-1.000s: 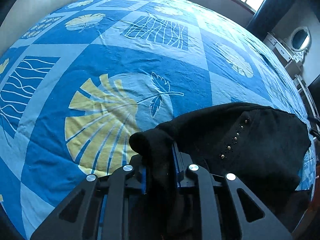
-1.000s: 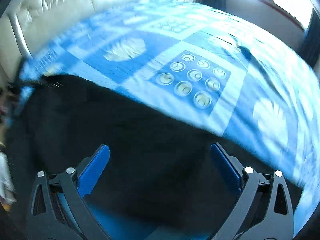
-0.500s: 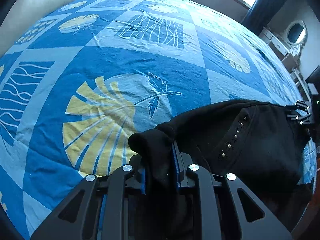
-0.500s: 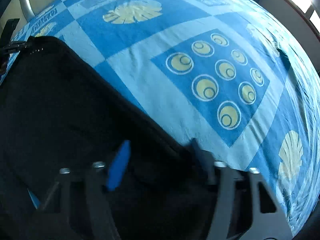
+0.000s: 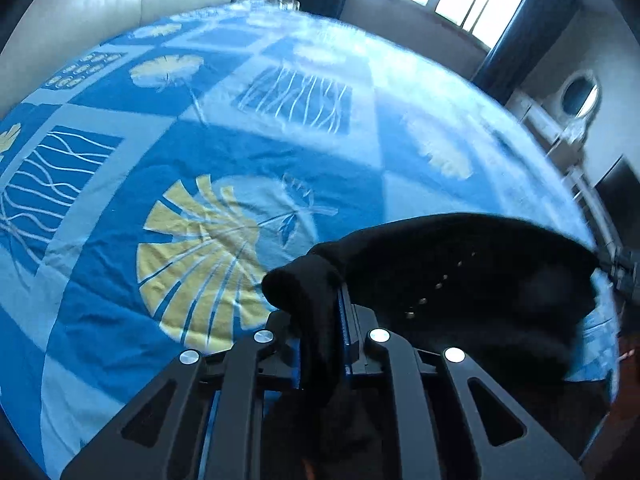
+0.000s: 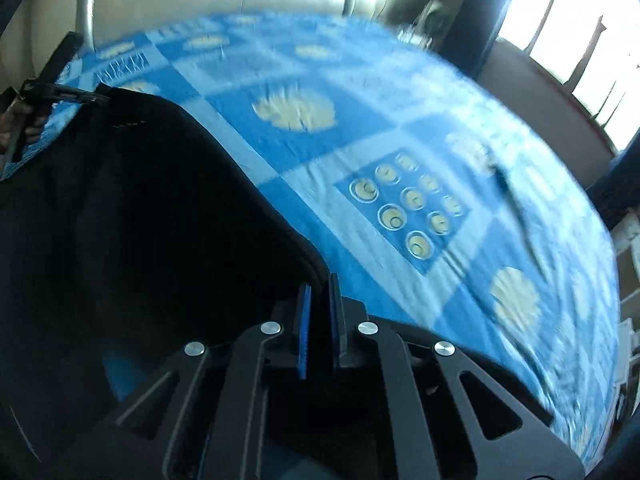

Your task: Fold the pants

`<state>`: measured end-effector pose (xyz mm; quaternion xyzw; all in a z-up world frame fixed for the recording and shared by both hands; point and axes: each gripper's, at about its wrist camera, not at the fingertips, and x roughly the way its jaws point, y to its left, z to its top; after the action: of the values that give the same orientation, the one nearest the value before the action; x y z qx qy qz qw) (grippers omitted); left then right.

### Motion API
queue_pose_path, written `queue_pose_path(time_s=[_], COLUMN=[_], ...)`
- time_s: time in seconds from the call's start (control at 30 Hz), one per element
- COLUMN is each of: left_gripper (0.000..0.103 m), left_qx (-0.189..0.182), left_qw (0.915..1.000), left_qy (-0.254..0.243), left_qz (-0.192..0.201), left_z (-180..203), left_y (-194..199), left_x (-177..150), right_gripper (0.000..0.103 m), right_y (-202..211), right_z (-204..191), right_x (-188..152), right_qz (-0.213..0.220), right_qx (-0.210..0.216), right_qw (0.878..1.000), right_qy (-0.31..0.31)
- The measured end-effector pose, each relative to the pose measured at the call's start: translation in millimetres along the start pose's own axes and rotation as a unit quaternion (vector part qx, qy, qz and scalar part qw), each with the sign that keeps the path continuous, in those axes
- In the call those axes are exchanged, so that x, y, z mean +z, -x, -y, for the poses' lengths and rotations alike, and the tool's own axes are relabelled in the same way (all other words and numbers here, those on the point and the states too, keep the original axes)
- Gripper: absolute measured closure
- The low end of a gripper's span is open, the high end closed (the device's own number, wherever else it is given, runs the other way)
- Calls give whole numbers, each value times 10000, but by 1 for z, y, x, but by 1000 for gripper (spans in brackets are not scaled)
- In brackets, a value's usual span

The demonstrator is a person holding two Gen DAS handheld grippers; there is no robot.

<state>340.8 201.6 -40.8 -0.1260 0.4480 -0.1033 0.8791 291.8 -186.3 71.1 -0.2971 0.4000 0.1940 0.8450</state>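
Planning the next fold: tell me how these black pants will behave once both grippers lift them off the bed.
Probably floppy: the black pants bunch into a soft wad in the left gripper and sag between it and the right gripper. Likely fairly light, as pinched edges carry the cloth. They may drag on the blue bedspread rather than slide.

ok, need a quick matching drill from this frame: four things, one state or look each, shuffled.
1. left claw
2. right claw
3. bedsheet
4. studs

A. blue, with yellow shell prints
B. shut on a bunched black corner of the pants
C. small metal dots in a row on the black cloth
D. shut on the pants' edge

Pairs: 1-B, 2-D, 3-A, 4-C
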Motion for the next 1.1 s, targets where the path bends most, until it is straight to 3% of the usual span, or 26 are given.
queue_pose_path(time_s=[0.1,0.23,0.4,0.47,0.57,0.6,0.63,0.7,0.73,0.77,0.87,0.93,1.03,1.1], left_gripper=[90,90,90,90,88,88,88,87,86,79,57,53,53,53], left_qx=[-382,-546,-547,-493,-384,-337,-324,-398,-399,-394,-599,-572,-638,-498], left_qw=[9989,9982,9982,9973,9941,9930,9917,9901,9908,9917,9924,9923,9877,9851], left_qy=[162,36,147,363,870,1022,1168,1301,1272,1215,1073,1076,1384,1637], left_qz=[231,260,-173,-397,-514,-484,-421,-334,-248,-160,70,235,341,174], left_z=[2,9,3,-7,-27,-31,-32,-24,-13,-3,31,49,48,41], left_y=[37,84,113,116,127,135,142,154,160,165,169,164,153,132], left_x=[-17,-62,-135,-164,-196,-205,-211,-216,-217,-215,-205,-199,-195,-194], right_gripper=[96,96,96,90,65,41,30,29,29,29,29,29,29,29], right_y=[53,103,108,106,110,115,124,130,131,131,116,106,98,94], right_z=[-39,-95,-147,-156,-151,-146,-141,-127,-120,-114,-103,-104,-116,-124], right_x=[-29,-80,-140,-157,-170,-172,-177,-183,-189,-195,-218,-230,-237,-237], right_qz=[337,513,63,-58,-153,-56,131,353,436,517,661,736,754,774], right_qx=[-265,-367,-125,17,419,590,689,1011,1239,1415,2188,2541,2754,2788], right_qw=[9991,9980,9998,9990,9906,9847,9746,9501,9277,9062,8179,7627,7307,7257], right_qy=[74,3,-175,-434,-1296,-1639,-2127,-2929,-3496,-3951,-5280,-5901,-6201,-6242])
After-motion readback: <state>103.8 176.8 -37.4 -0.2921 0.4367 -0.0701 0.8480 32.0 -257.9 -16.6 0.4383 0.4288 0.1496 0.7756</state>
